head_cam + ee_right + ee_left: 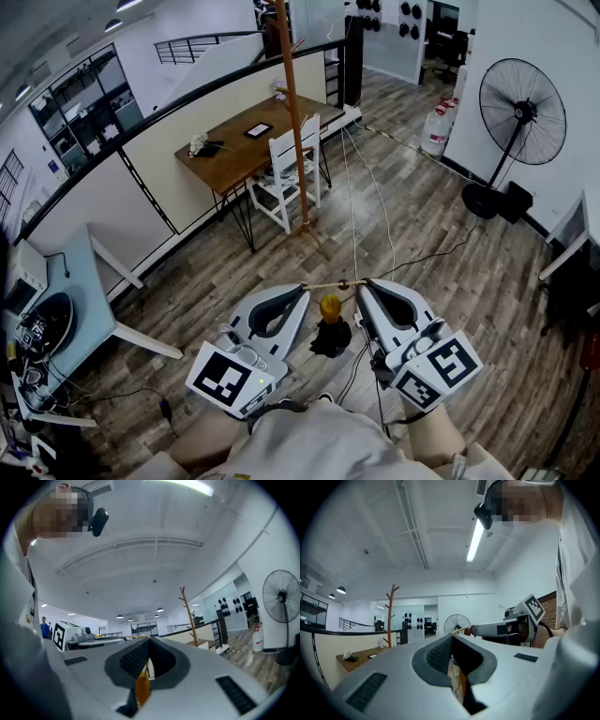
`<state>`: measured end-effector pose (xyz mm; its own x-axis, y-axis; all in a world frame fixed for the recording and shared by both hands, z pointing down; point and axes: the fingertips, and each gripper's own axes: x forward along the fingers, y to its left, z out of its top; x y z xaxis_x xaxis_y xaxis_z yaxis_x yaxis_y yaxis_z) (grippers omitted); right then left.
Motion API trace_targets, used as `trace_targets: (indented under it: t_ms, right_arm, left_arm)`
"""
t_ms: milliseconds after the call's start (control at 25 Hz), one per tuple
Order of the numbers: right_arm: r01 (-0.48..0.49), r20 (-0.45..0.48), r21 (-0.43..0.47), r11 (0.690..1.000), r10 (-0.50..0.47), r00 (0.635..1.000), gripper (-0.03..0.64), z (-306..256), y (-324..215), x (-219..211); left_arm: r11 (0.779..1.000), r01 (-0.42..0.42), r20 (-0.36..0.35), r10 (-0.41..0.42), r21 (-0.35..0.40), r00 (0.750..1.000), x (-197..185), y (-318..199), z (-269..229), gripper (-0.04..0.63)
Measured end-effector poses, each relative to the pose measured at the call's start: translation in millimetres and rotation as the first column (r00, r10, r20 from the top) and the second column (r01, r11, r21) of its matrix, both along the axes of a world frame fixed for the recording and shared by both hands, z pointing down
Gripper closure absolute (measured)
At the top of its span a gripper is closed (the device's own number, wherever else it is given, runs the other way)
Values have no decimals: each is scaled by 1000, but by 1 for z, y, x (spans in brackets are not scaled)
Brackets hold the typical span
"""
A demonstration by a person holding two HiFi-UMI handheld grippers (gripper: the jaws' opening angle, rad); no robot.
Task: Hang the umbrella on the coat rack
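Observation:
A small folded umbrella (330,323), yellow handle over a black canopy, hangs between my two grippers. Its thin tan strap (328,284), with a red bead, is stretched taut from tip to tip. My left gripper (305,289) is shut on one end and my right gripper (361,283) on the other. In the left gripper view the shut jaws (452,638) pinch the strap, with the umbrella (461,686) below. The right gripper (149,640) likewise pinches it above the yellow handle (142,688). The coat rack (292,112), a brown branched pole, stands a few steps ahead (389,616) (187,611).
A white chair (291,173) and a wooden desk (246,141) stand right beside the rack's base. A pedestal fan (520,112) is at the right wall, with water bottles (436,131) near it. A pale desk (89,281) stands at the left. Cables (375,197) run over the wood floor.

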<state>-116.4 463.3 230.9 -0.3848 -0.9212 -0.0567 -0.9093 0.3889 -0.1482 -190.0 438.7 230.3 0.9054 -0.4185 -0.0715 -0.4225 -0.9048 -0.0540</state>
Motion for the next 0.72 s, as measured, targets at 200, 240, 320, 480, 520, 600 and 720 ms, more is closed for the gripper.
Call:
trace_targets:
  t_ms: [200,240,320,480,520,600,720]
  right_arm:
    - [19,31,-27,999,-19,999,614,9,3,9]
    - [22,34,-32,999,-21,999,614,11,4,10]
    - [22,33,-42,999,-21,999,614,15,6,11]
    - [31,27,-47,998,-30,999,614,18,10,8]
    - [36,26,-49,998,-34,999,614,19,10,8]
    - [43,25,-54,998,-42,999,614,21,11,8]
    - [48,29,-64,997,-46,999,614,25,8,10]
  left_arm:
    - [999,-12,7,12,-45,1000,11,3,7,594]
    - [999,-14,7,14,-49,1000,11,4,8,594]
    - [998,-18,15,19,-53,1000,12,7,10,594]
    - [997,-21,27,22,-69,999,11,10,12,594]
    - [997,-17,26,19,-73,999,11,10,12,594]
    - [997,-8,29,10,-79,1000,12,10,13,594]
    - [997,-1,42,5,-81,999,13,9,18,594]
